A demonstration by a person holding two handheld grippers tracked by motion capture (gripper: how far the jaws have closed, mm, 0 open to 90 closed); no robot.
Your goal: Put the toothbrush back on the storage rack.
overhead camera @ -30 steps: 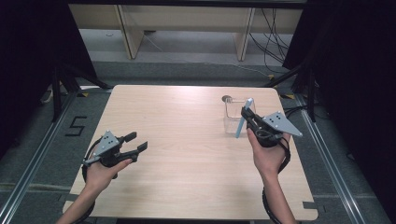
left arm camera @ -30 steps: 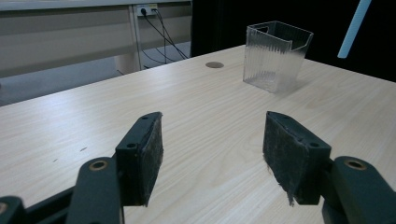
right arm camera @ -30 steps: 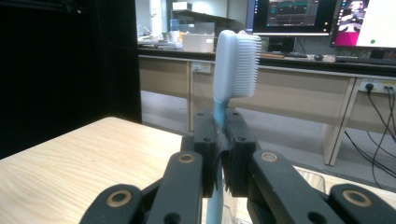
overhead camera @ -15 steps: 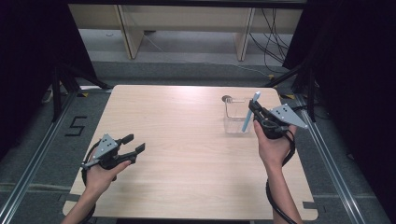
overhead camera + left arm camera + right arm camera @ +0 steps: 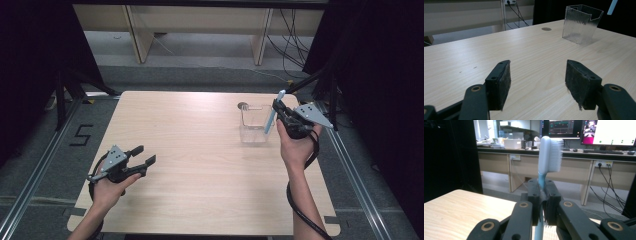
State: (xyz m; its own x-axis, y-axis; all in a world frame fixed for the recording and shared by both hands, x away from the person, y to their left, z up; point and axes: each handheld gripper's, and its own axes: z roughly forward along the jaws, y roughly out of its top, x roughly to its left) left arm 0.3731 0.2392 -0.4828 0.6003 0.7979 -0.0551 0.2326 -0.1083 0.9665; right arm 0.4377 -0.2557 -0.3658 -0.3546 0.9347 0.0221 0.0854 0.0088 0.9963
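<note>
Over the pale wooden table, the left gripper hovers with jaws apart, holding nothing. The clear ribbed plastic cup stands far right. Just beside it, the right gripper is clamped on the light-blue toothbrush, bristles up.

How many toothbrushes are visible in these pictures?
1. The toothbrush is clamped upright in the right tool, bristle head up, beside the clear container at the table's far right.

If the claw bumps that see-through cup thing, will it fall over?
Probably it would slide or tip. The clear ribbed container looks thin-walled and empty, so likely light. It stands taller than its base is wide, so a high bump may topple it. Its flat bottom means it shouldn't roll.
</note>
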